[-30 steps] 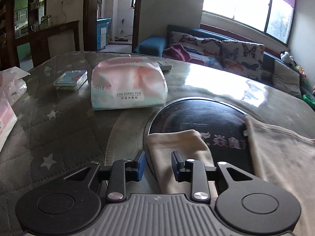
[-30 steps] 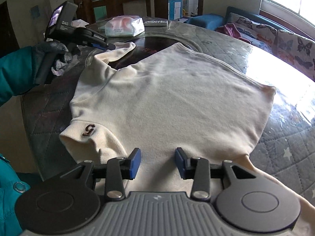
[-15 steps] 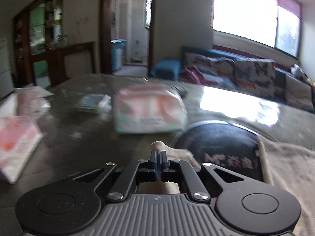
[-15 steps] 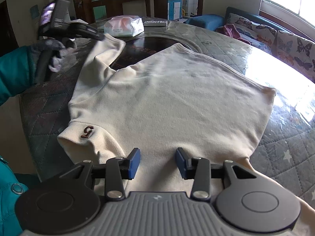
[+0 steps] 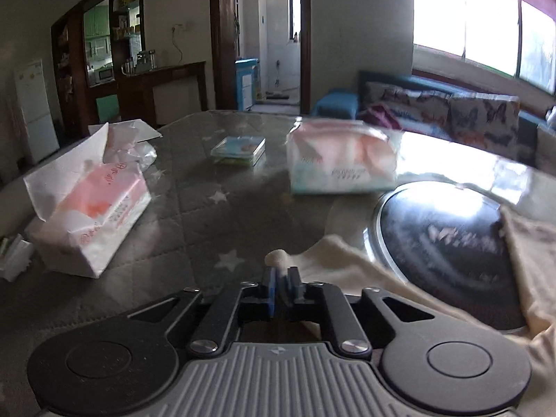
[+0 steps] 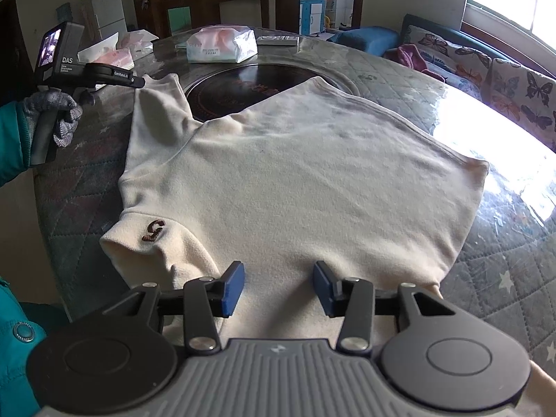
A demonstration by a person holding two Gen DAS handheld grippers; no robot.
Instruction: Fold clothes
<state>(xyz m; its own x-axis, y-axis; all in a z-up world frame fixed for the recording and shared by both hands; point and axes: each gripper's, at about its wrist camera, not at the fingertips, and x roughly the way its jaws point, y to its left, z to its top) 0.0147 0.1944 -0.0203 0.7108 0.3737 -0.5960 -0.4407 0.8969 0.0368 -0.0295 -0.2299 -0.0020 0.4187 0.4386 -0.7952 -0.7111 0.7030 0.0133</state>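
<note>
1. A cream sweater [image 6: 299,187] lies spread flat on the round surface [image 6: 493,243], its collar, with a small brown emblem [image 6: 153,230], at the near left edge and its hem toward the bright window side.
2. One sleeve [image 6: 158,104] is drawn up and out to the left, its cuff end pinched in the left gripper [image 6: 137,81]; in the left wrist view a small knob of cream cloth [image 5: 276,259] pokes out past the clenched blue pads.
3. The left gripper is held level above the surface, gripped by a hand in a grey knit glove [image 6: 57,111] with a teal sleeve [image 6: 10,146] behind it.
4. The right gripper [image 6: 278,286] is low over the sweater near the collar, its fingers spread wide apart with nothing between them; cream fabric shows under and between them.
5. The surface carries a grey quilted cover with white stars under a glossy clear sheet, and a dark round inset [image 5: 448,253] sits in the middle, partly covered by the sweater.
6. Beyond the sleeve lie an opened pink tissue pack [image 5: 93,215], a sealed pale tissue pack [image 5: 342,163] and a small flat clear box [image 5: 239,149].
7. Around it: a sofa with butterfly-print cushions [image 6: 500,66] under a bright window, a dark wooden doorway, and a white fridge [image 6: 106,5] at the far left.
</note>
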